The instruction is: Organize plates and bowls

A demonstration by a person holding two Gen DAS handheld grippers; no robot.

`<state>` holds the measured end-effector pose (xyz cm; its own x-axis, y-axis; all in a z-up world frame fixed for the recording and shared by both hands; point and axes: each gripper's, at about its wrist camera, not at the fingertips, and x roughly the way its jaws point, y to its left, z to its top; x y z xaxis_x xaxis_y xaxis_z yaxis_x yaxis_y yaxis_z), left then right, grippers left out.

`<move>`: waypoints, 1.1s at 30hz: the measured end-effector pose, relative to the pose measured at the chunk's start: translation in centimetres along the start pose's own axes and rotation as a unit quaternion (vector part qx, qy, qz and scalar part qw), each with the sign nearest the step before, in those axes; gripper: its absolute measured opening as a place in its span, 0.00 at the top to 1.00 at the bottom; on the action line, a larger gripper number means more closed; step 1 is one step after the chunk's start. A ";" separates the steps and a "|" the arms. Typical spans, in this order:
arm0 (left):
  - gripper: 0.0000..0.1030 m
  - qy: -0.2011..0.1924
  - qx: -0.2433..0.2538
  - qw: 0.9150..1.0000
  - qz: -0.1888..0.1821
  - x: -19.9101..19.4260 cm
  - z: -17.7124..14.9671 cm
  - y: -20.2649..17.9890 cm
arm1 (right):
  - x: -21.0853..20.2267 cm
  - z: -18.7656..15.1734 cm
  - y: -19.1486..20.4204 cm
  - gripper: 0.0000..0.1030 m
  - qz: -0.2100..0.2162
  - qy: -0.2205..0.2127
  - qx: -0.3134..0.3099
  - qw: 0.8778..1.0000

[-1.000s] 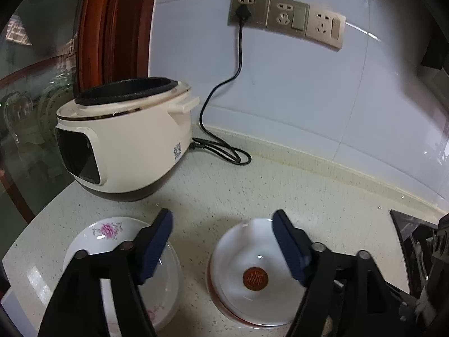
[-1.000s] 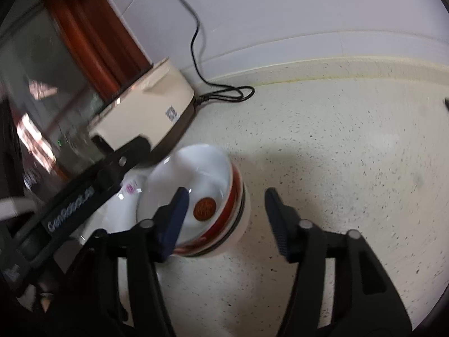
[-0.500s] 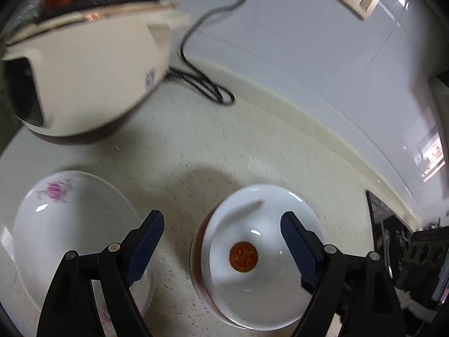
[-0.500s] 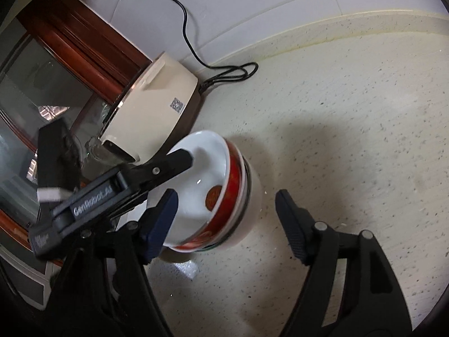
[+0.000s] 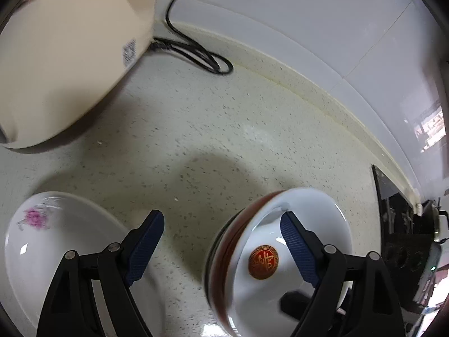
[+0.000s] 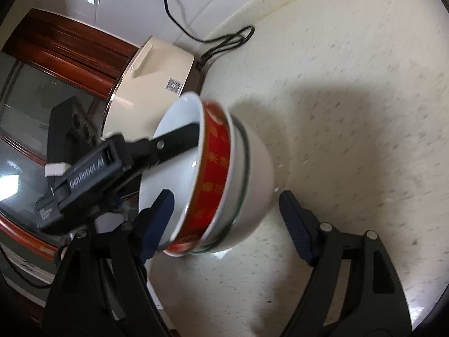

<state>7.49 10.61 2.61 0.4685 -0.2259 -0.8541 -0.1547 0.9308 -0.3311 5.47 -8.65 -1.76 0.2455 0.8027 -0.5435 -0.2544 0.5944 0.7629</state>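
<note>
A stack of bowls stands on the speckled counter: a red-banded bowl (image 6: 213,174) with a red seal inside (image 5: 263,261) nests in a white bowl (image 6: 258,174). A white plate with a pink flower (image 5: 42,241) lies to the left. My left gripper (image 5: 221,244) is open; its right finger reaches inside the red-banded bowl, its left finger is outside over the counter. My right gripper (image 6: 227,213) is open and straddles the stack from the side. The left gripper's finger (image 6: 174,140) shows inside the bowl in the right wrist view.
A cream rice cooker (image 5: 56,56) stands at the back left, also in the right wrist view (image 6: 157,67), with its black cord (image 5: 196,53) coiled by the tiled wall. A dark hob (image 5: 398,224) is at the right. A wooden-framed glass door (image 6: 56,56) is behind the cooker.
My left gripper has dropped lower and moved right, so its right finger is now inside the red-banded bowl. My right gripper has come closer around the stack.
</note>
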 end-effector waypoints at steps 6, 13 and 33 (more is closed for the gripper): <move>0.17 0.026 0.030 0.999 -0.013 1.2 -0.2 -0.7 | 0.4 -0.2 0.4 0.23 -0.001 0.001 -0.021 1.000; 0.36 0.019 0.059 0.998 -0.024 0.8 -1.6 -2.8 | -0.7 0.0 -0.8 0.42 -0.020 0.001 0.003 1.000; 0.38 -0.014 0.055 0.998 -0.019 -2.2 -5.5 -4.2 | -2.7 -4.1 -0.9 0.49 -0.028 -0.022 0.094 0.995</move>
<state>2.31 5.66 3.71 0.4960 -0.2559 -0.8298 -0.0406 0.9477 -0.3165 1.17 -11.10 -2.41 0.2970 0.7636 -0.5734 -0.0619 0.6146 0.7864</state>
